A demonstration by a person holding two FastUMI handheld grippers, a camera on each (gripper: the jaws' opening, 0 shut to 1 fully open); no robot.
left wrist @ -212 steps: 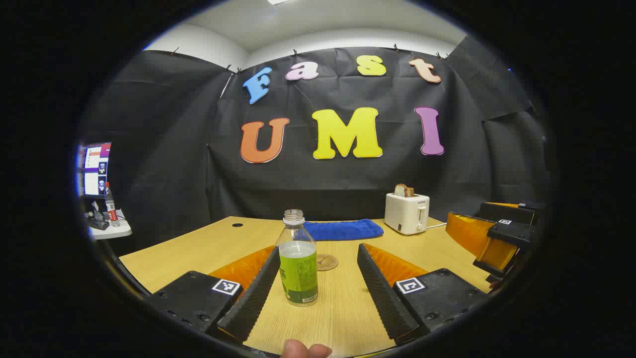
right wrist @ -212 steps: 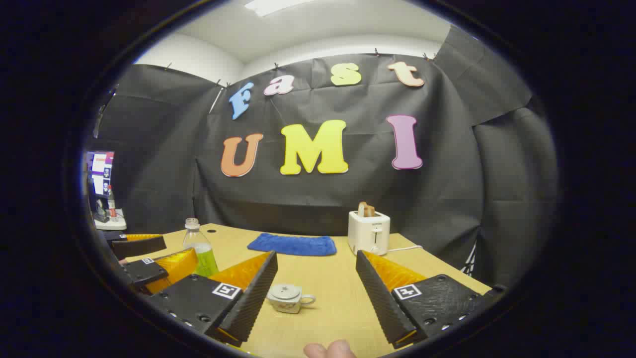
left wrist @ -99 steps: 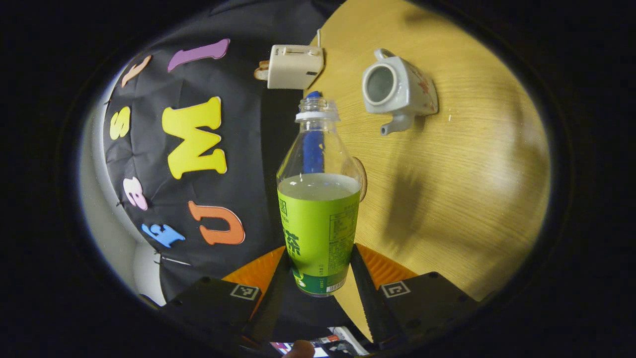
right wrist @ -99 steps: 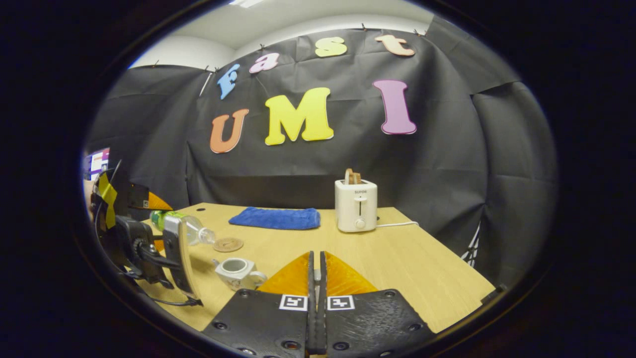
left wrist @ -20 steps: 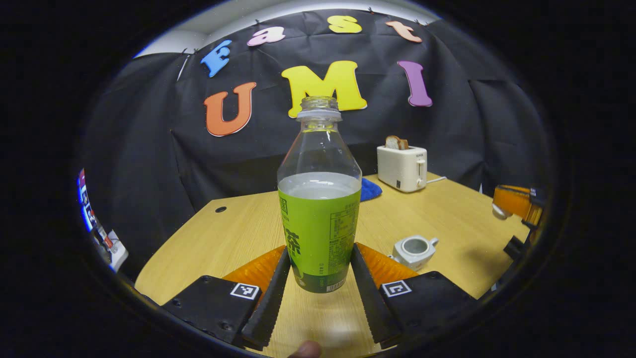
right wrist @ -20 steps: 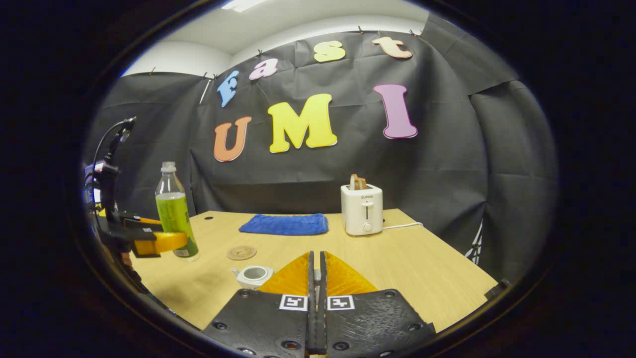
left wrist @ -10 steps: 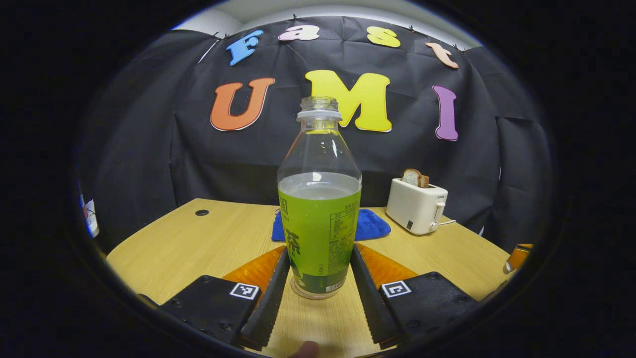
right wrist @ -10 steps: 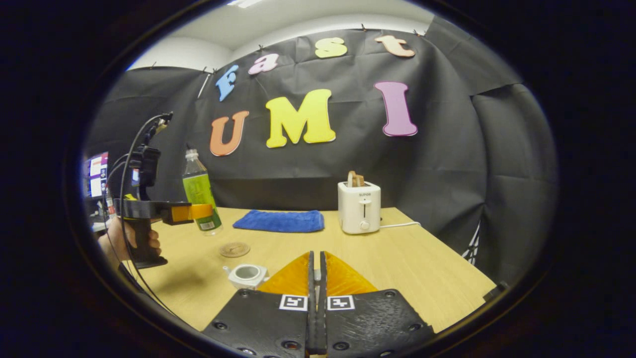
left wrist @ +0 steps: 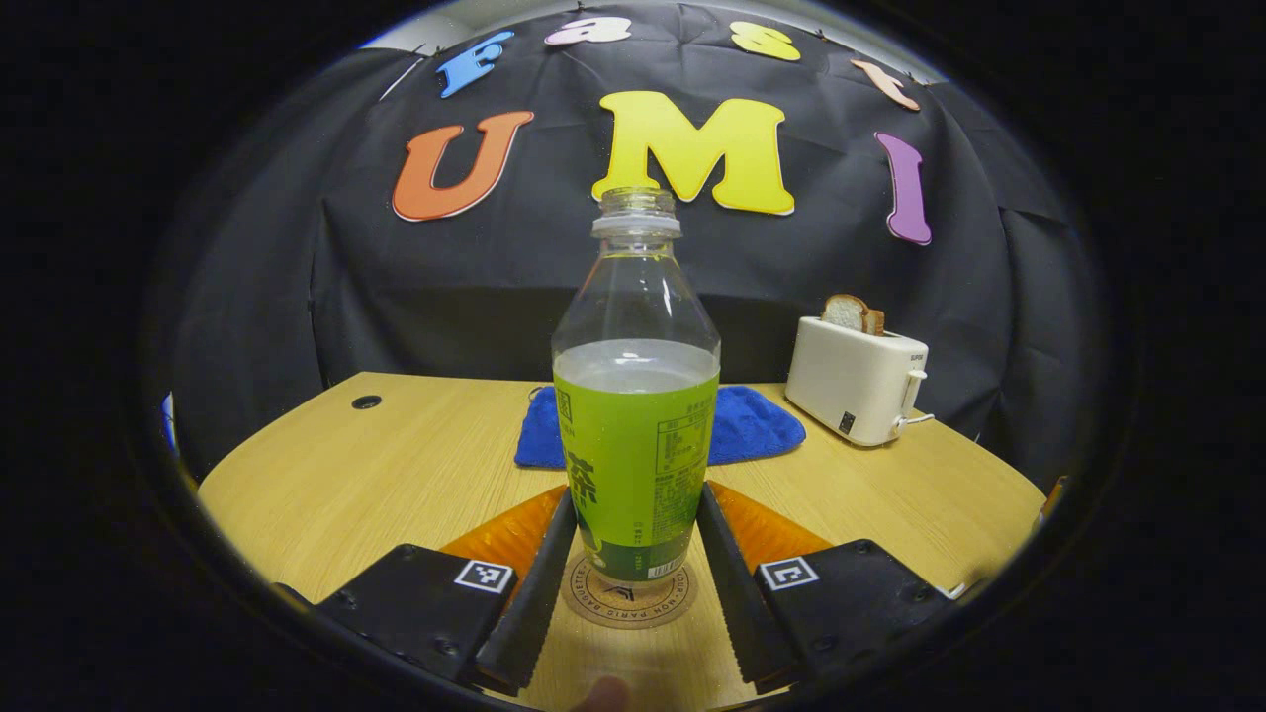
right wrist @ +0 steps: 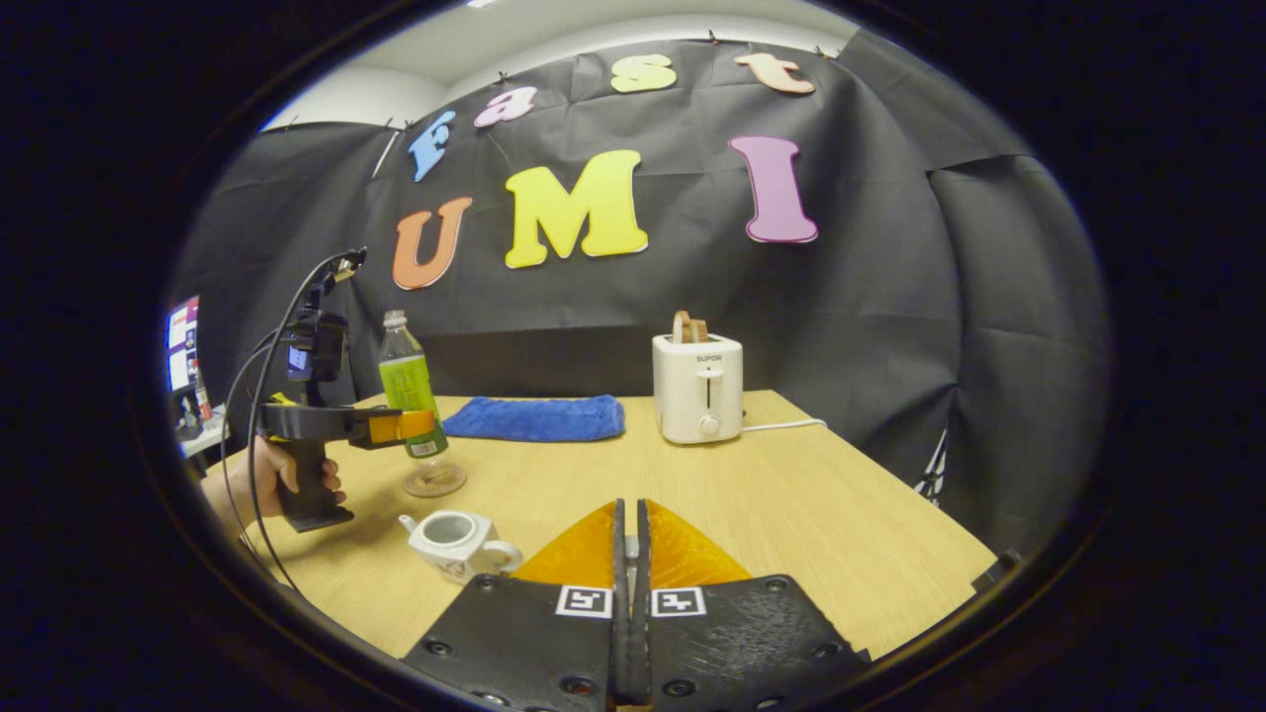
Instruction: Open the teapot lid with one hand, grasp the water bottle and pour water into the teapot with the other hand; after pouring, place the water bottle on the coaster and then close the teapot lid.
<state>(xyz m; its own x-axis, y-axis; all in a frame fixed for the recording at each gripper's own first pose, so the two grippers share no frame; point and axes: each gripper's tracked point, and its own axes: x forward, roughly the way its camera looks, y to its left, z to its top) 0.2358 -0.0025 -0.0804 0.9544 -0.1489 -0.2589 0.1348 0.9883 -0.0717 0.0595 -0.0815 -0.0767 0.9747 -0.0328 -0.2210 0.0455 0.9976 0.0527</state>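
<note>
A clear water bottle (left wrist: 635, 435) with a green label and no cap stands upright between the fingers of my left gripper (left wrist: 636, 494), which is shut on its lower half. The bottle's base hangs just over the round coaster (left wrist: 630, 605). In the right gripper view the bottle (right wrist: 407, 391), the left gripper (right wrist: 401, 427) and the coaster (right wrist: 433, 482) sit at the left. The white teapot (right wrist: 450, 539) stands open on the table, near my right gripper (right wrist: 630, 506). That gripper is shut, with a sliver of the teapot lid between its fingers.
A white toaster (left wrist: 856, 381) with bread stands at the back right of the wooden table (left wrist: 415, 465). A blue cloth (left wrist: 752, 435) lies behind the bottle. A hand (right wrist: 287, 480) holds the left gripper's handle, and cables rise above it.
The left gripper has carried the bottle forward and down, so the coaster now lies right under it. The right gripper stays shut and has shifted slightly.
</note>
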